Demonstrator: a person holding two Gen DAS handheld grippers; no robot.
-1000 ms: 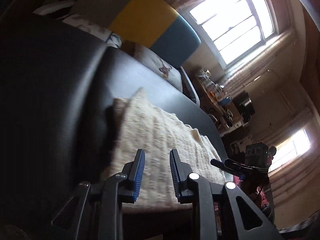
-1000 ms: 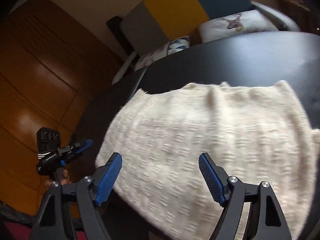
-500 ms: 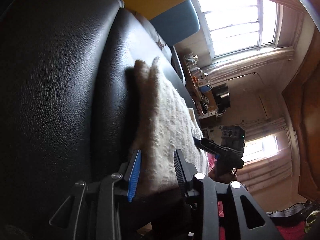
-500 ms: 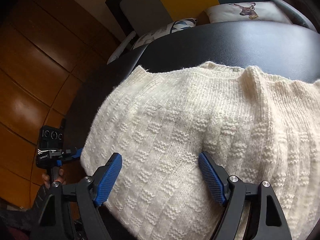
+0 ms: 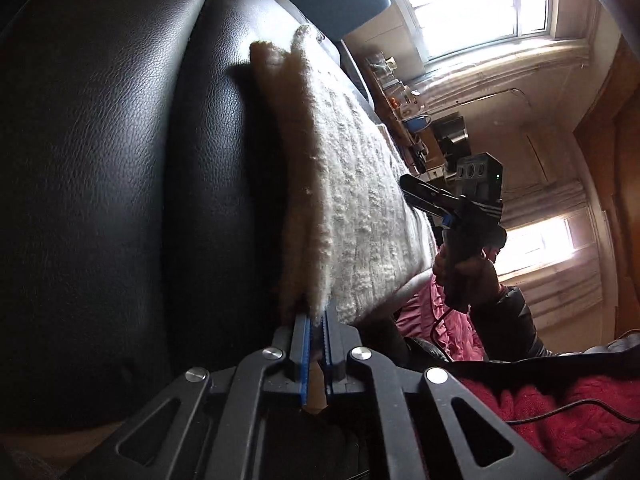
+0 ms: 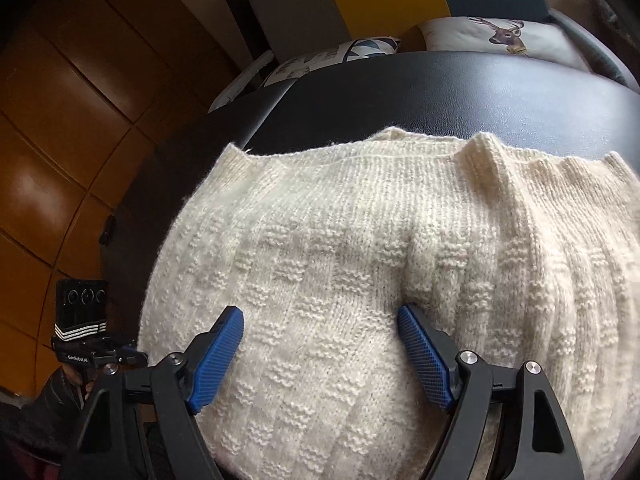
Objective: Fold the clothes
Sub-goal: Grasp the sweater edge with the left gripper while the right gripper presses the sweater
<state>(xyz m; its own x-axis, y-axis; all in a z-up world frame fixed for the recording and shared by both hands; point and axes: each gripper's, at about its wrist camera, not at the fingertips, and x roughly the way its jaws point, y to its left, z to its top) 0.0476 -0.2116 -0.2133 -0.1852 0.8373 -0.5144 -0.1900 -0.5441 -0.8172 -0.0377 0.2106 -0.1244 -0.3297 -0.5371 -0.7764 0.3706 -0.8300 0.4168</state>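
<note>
A: Looking along the left gripper [image 5: 315, 326], bottom centre of its own view, what do the blue pads hold?

B: Its jaws have just been closing, and they now pinch the near edge of the sweater [image 5: 360, 184]. Cream knit sits squeezed between the two pads, which stand almost together.

A: Where does the sweater lie?

B: Spread on the black cushion [image 5: 120, 160]. In the left view it runs from the pads up toward the upper centre, with the window [image 5: 480, 0] bright at the upper right. In the right view the sweater [image 6: 360, 260] fills the centre and lower right.

A: And the right gripper [image 6: 322, 350]?

B: Bottom of its own view, jaws wide apart over the knit, nothing pinched. Its right pad sits against a raised fold; whether the left one touches, I cannot tell. From the left view that gripper [image 5: 416, 192] shows at centre right, held in a hand [image 5: 464, 276].

A: Anything behind?

B: A deer pillow [image 6: 496, 36] at the upper right.
</note>
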